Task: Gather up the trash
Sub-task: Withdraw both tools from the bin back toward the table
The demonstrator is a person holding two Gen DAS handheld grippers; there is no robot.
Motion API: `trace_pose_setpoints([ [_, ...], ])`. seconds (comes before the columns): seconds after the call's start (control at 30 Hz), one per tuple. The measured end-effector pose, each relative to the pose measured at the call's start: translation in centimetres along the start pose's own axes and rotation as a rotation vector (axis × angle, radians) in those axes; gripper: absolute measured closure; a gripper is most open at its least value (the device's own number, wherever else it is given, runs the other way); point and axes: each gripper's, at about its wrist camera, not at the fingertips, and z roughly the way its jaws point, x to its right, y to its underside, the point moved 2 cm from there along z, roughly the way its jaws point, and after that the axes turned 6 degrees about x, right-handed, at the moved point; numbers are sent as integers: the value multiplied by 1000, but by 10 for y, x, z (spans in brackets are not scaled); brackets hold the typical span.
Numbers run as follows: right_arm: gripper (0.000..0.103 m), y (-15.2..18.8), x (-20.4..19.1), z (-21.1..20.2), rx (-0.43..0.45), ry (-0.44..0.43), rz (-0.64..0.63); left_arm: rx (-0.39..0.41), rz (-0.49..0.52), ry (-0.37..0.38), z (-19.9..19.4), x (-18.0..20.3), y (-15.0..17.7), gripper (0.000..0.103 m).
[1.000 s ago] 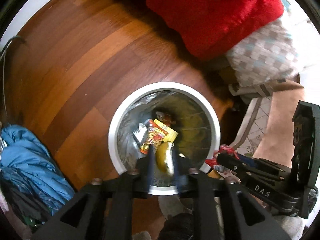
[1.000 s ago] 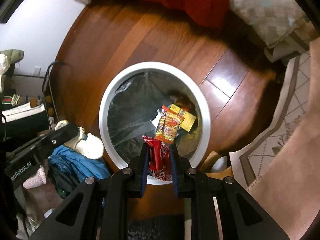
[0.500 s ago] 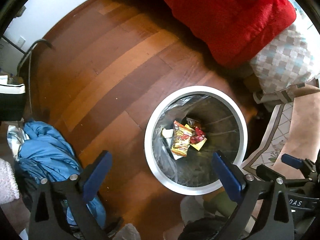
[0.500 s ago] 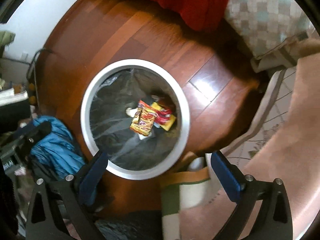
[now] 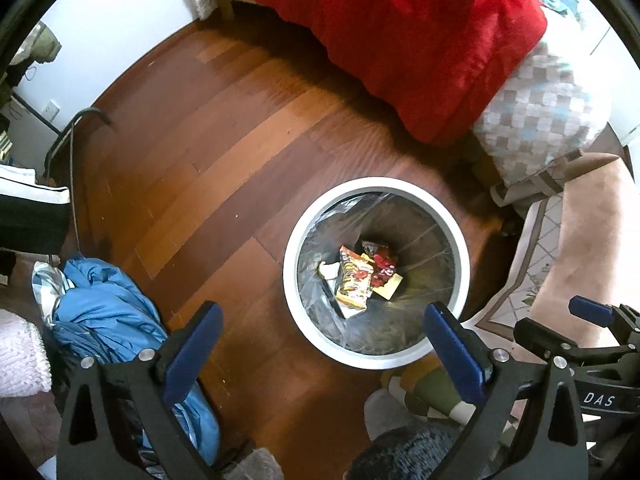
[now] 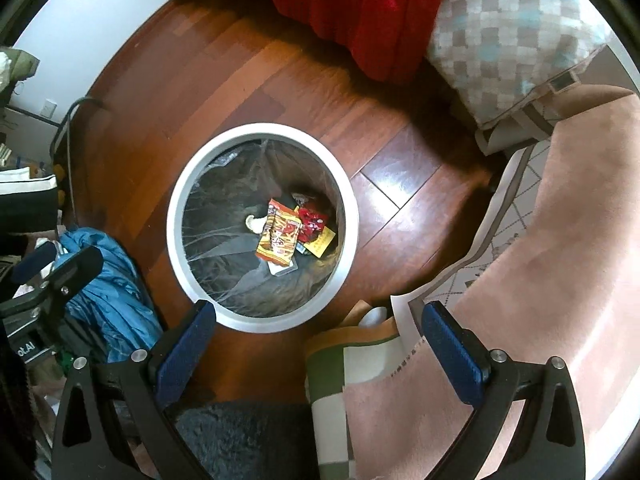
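Observation:
A round white trash bin (image 5: pixel 289 280) with a clear liner stands on the wood floor. At its bottom lie an orange snack packet (image 5: pixel 354 280), a red wrapper (image 5: pixel 382 266) and some paper scraps. My left gripper (image 5: pixel 320 316) hangs open above the bin's near rim, with nothing between its blue pads. In the right wrist view the bin (image 6: pixel 174 224) sits up and to the left. It holds the same orange packet (image 6: pixel 280 236) and red wrapper (image 6: pixel 312 222). My right gripper (image 6: pixel 320 312) is open and empty, over the floor just past the bin's near edge.
A red blanket (image 5: pixel 420 40) and a checked pillow (image 5: pixel 540 112) hang off a bed beyond the bin. A blue jacket (image 5: pixel 108 312) lies on the floor at the left. A pink rug (image 6: pixel 560 280) and a patterned mat (image 6: pixel 352 380) lie to the right.
Both grippers went from shut to wide open. The left one let go of a yellowish item and the right one a red wrapper, which now lies in the bin. Both grippers rose away from the bin.

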Motion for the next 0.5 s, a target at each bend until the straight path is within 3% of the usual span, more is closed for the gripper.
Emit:
trace_pose_setpoints([
  [0.5, 0, 39, 4, -129, 233, -101, 51, 218, 67, -35, -120, 24, 16, 0],
])
